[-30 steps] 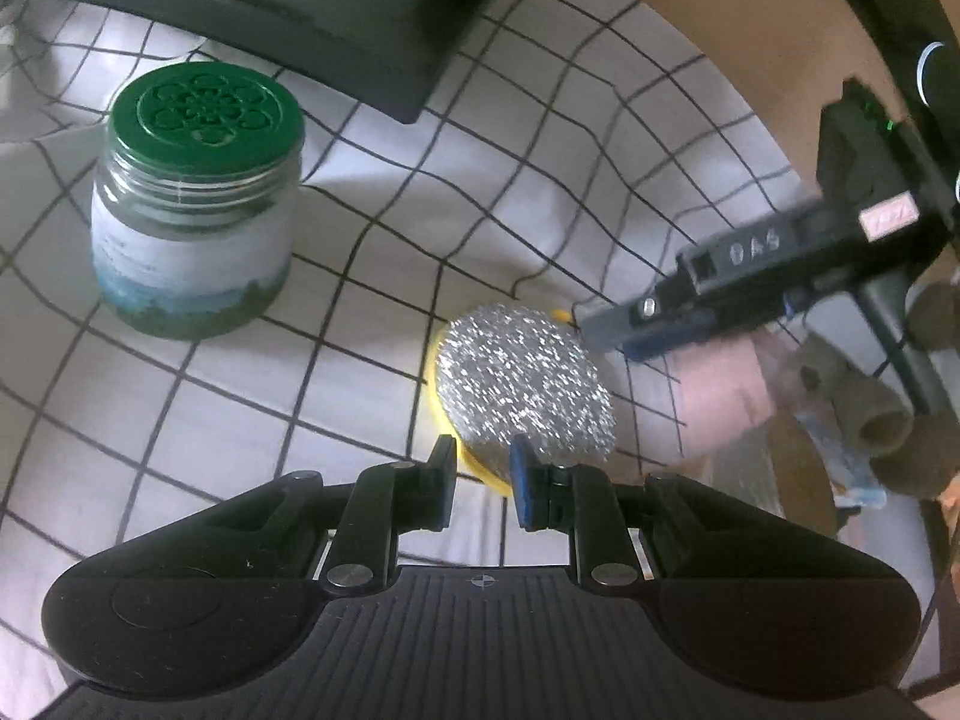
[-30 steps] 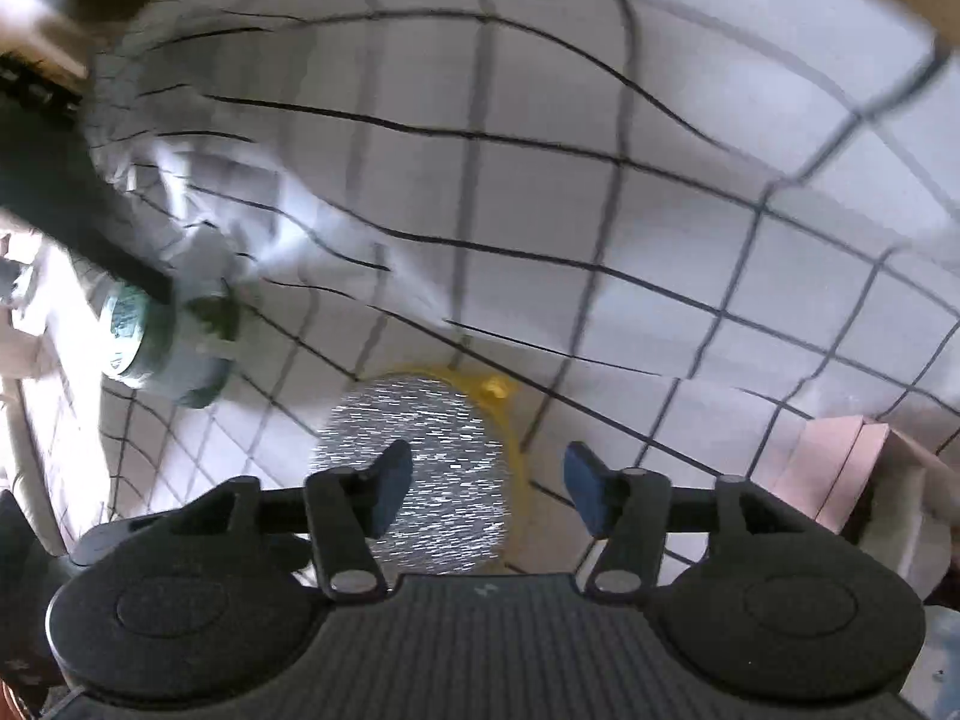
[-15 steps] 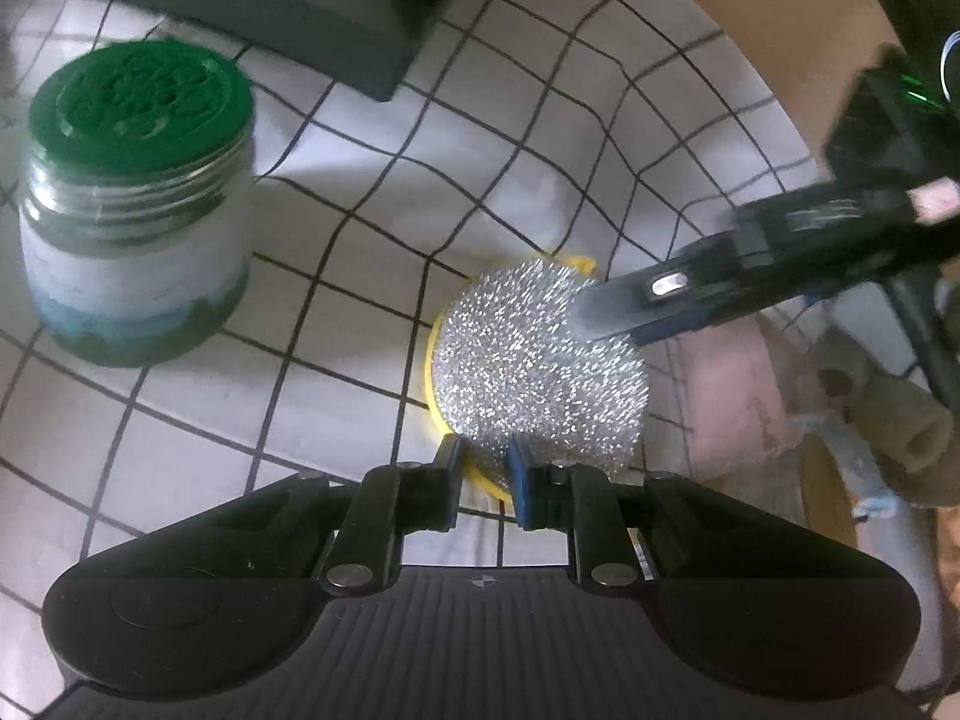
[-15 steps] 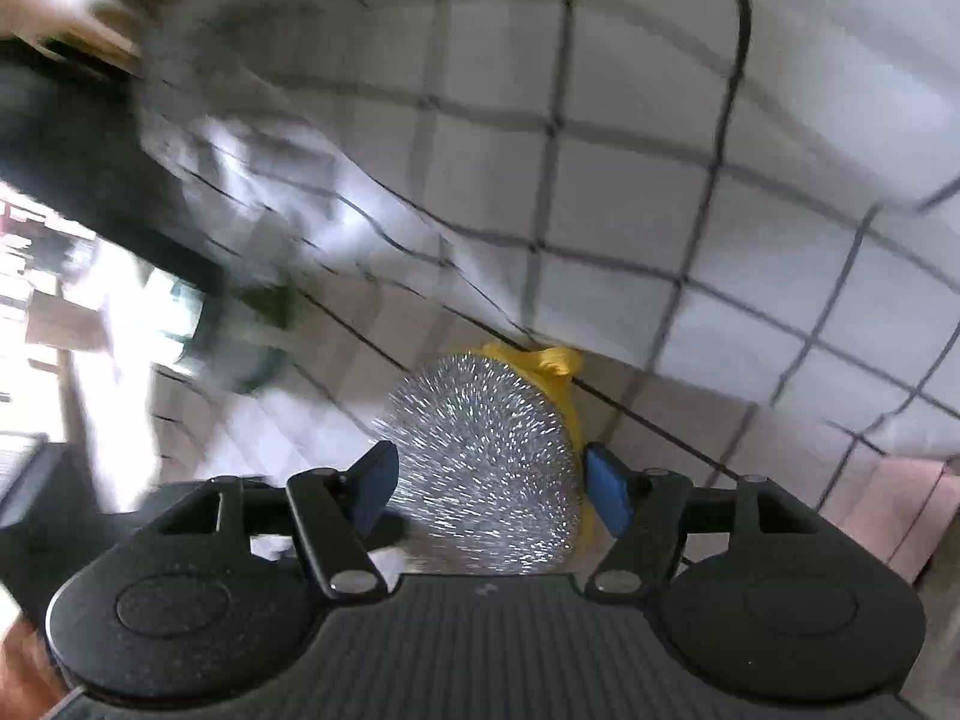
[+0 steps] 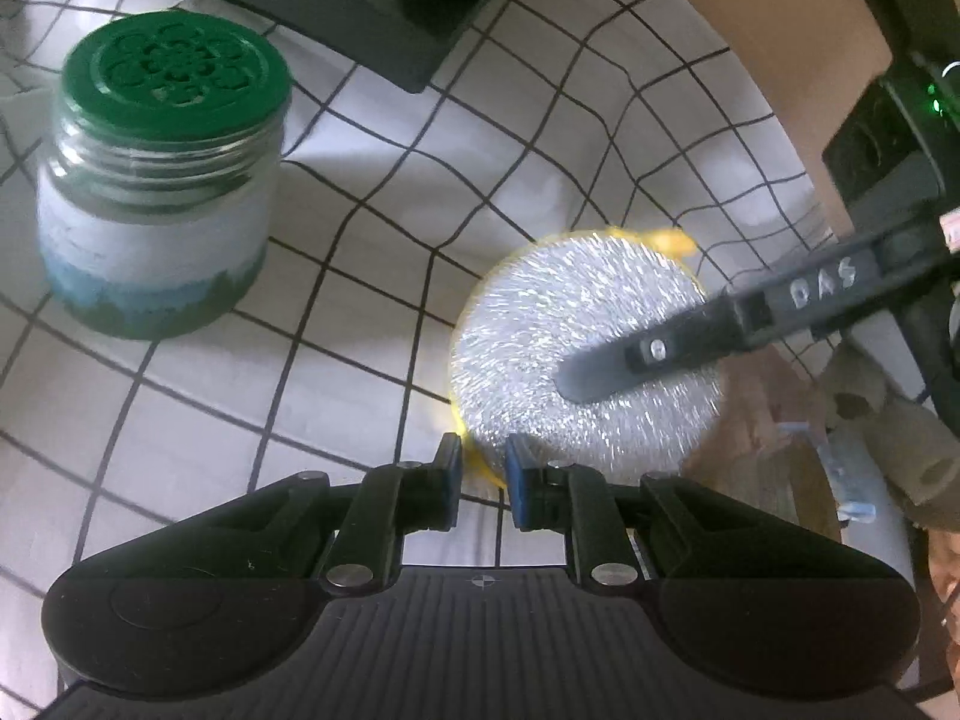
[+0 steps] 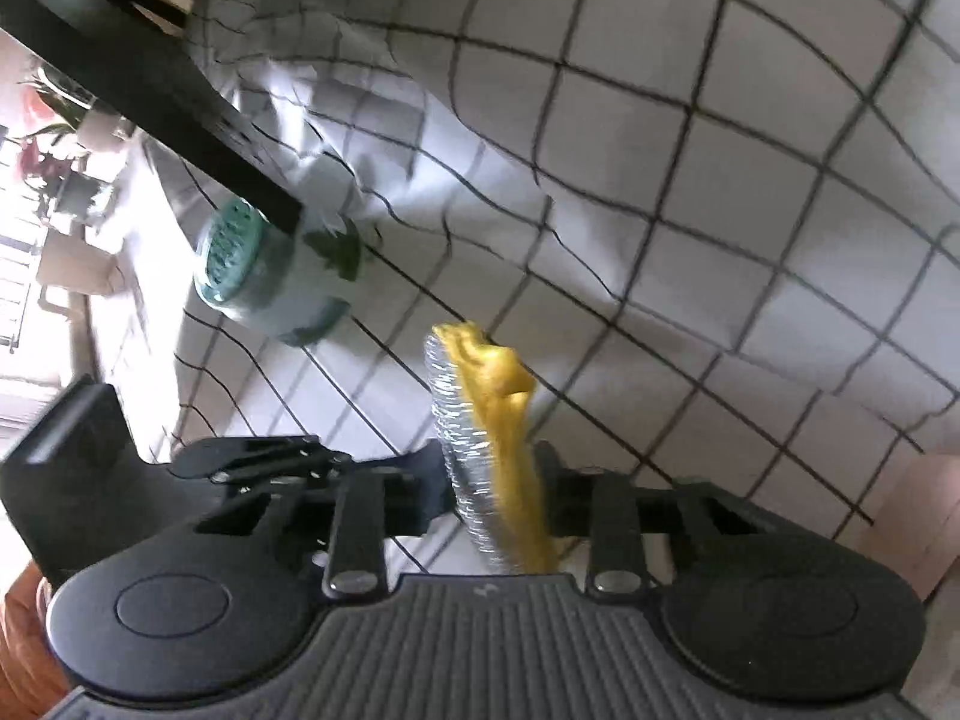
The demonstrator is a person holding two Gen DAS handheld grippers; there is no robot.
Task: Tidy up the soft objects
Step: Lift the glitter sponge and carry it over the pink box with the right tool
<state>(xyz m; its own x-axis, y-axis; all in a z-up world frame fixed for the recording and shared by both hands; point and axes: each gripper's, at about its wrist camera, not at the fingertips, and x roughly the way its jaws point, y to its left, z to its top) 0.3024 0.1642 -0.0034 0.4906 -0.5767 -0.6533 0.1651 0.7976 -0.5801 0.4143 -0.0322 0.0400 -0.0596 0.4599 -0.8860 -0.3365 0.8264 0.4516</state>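
Note:
A round scouring sponge [image 5: 540, 312], silver on one face and yellow on the other, is lifted off the checked tablecloth [image 5: 300, 420]. In the right wrist view the sponge [image 6: 498, 420] stands on edge in my right gripper [image 6: 489, 480]. Its jaws are closing, with a pad pressing on each face. One right finger [image 5: 636, 354] lies across the silver face. My left gripper [image 5: 483, 468] hovers just below the sponge's lower rim. Its jaws are closing to a narrow gap that shows only cloth and a sliver of yellow.
A glass jar with a green lid [image 5: 156, 210] stands on the cloth to the left, also seen as the jar [image 6: 282, 276]. A black slab [image 5: 360, 12] lies at the back. Pink cloth [image 5: 762, 408] and beige rolls [image 5: 900, 456] sit at the right.
The right jaws went from wide open around the sponge to shut on it, and the sponge rose from lying flat to standing on edge. The left gripper hardly moved.

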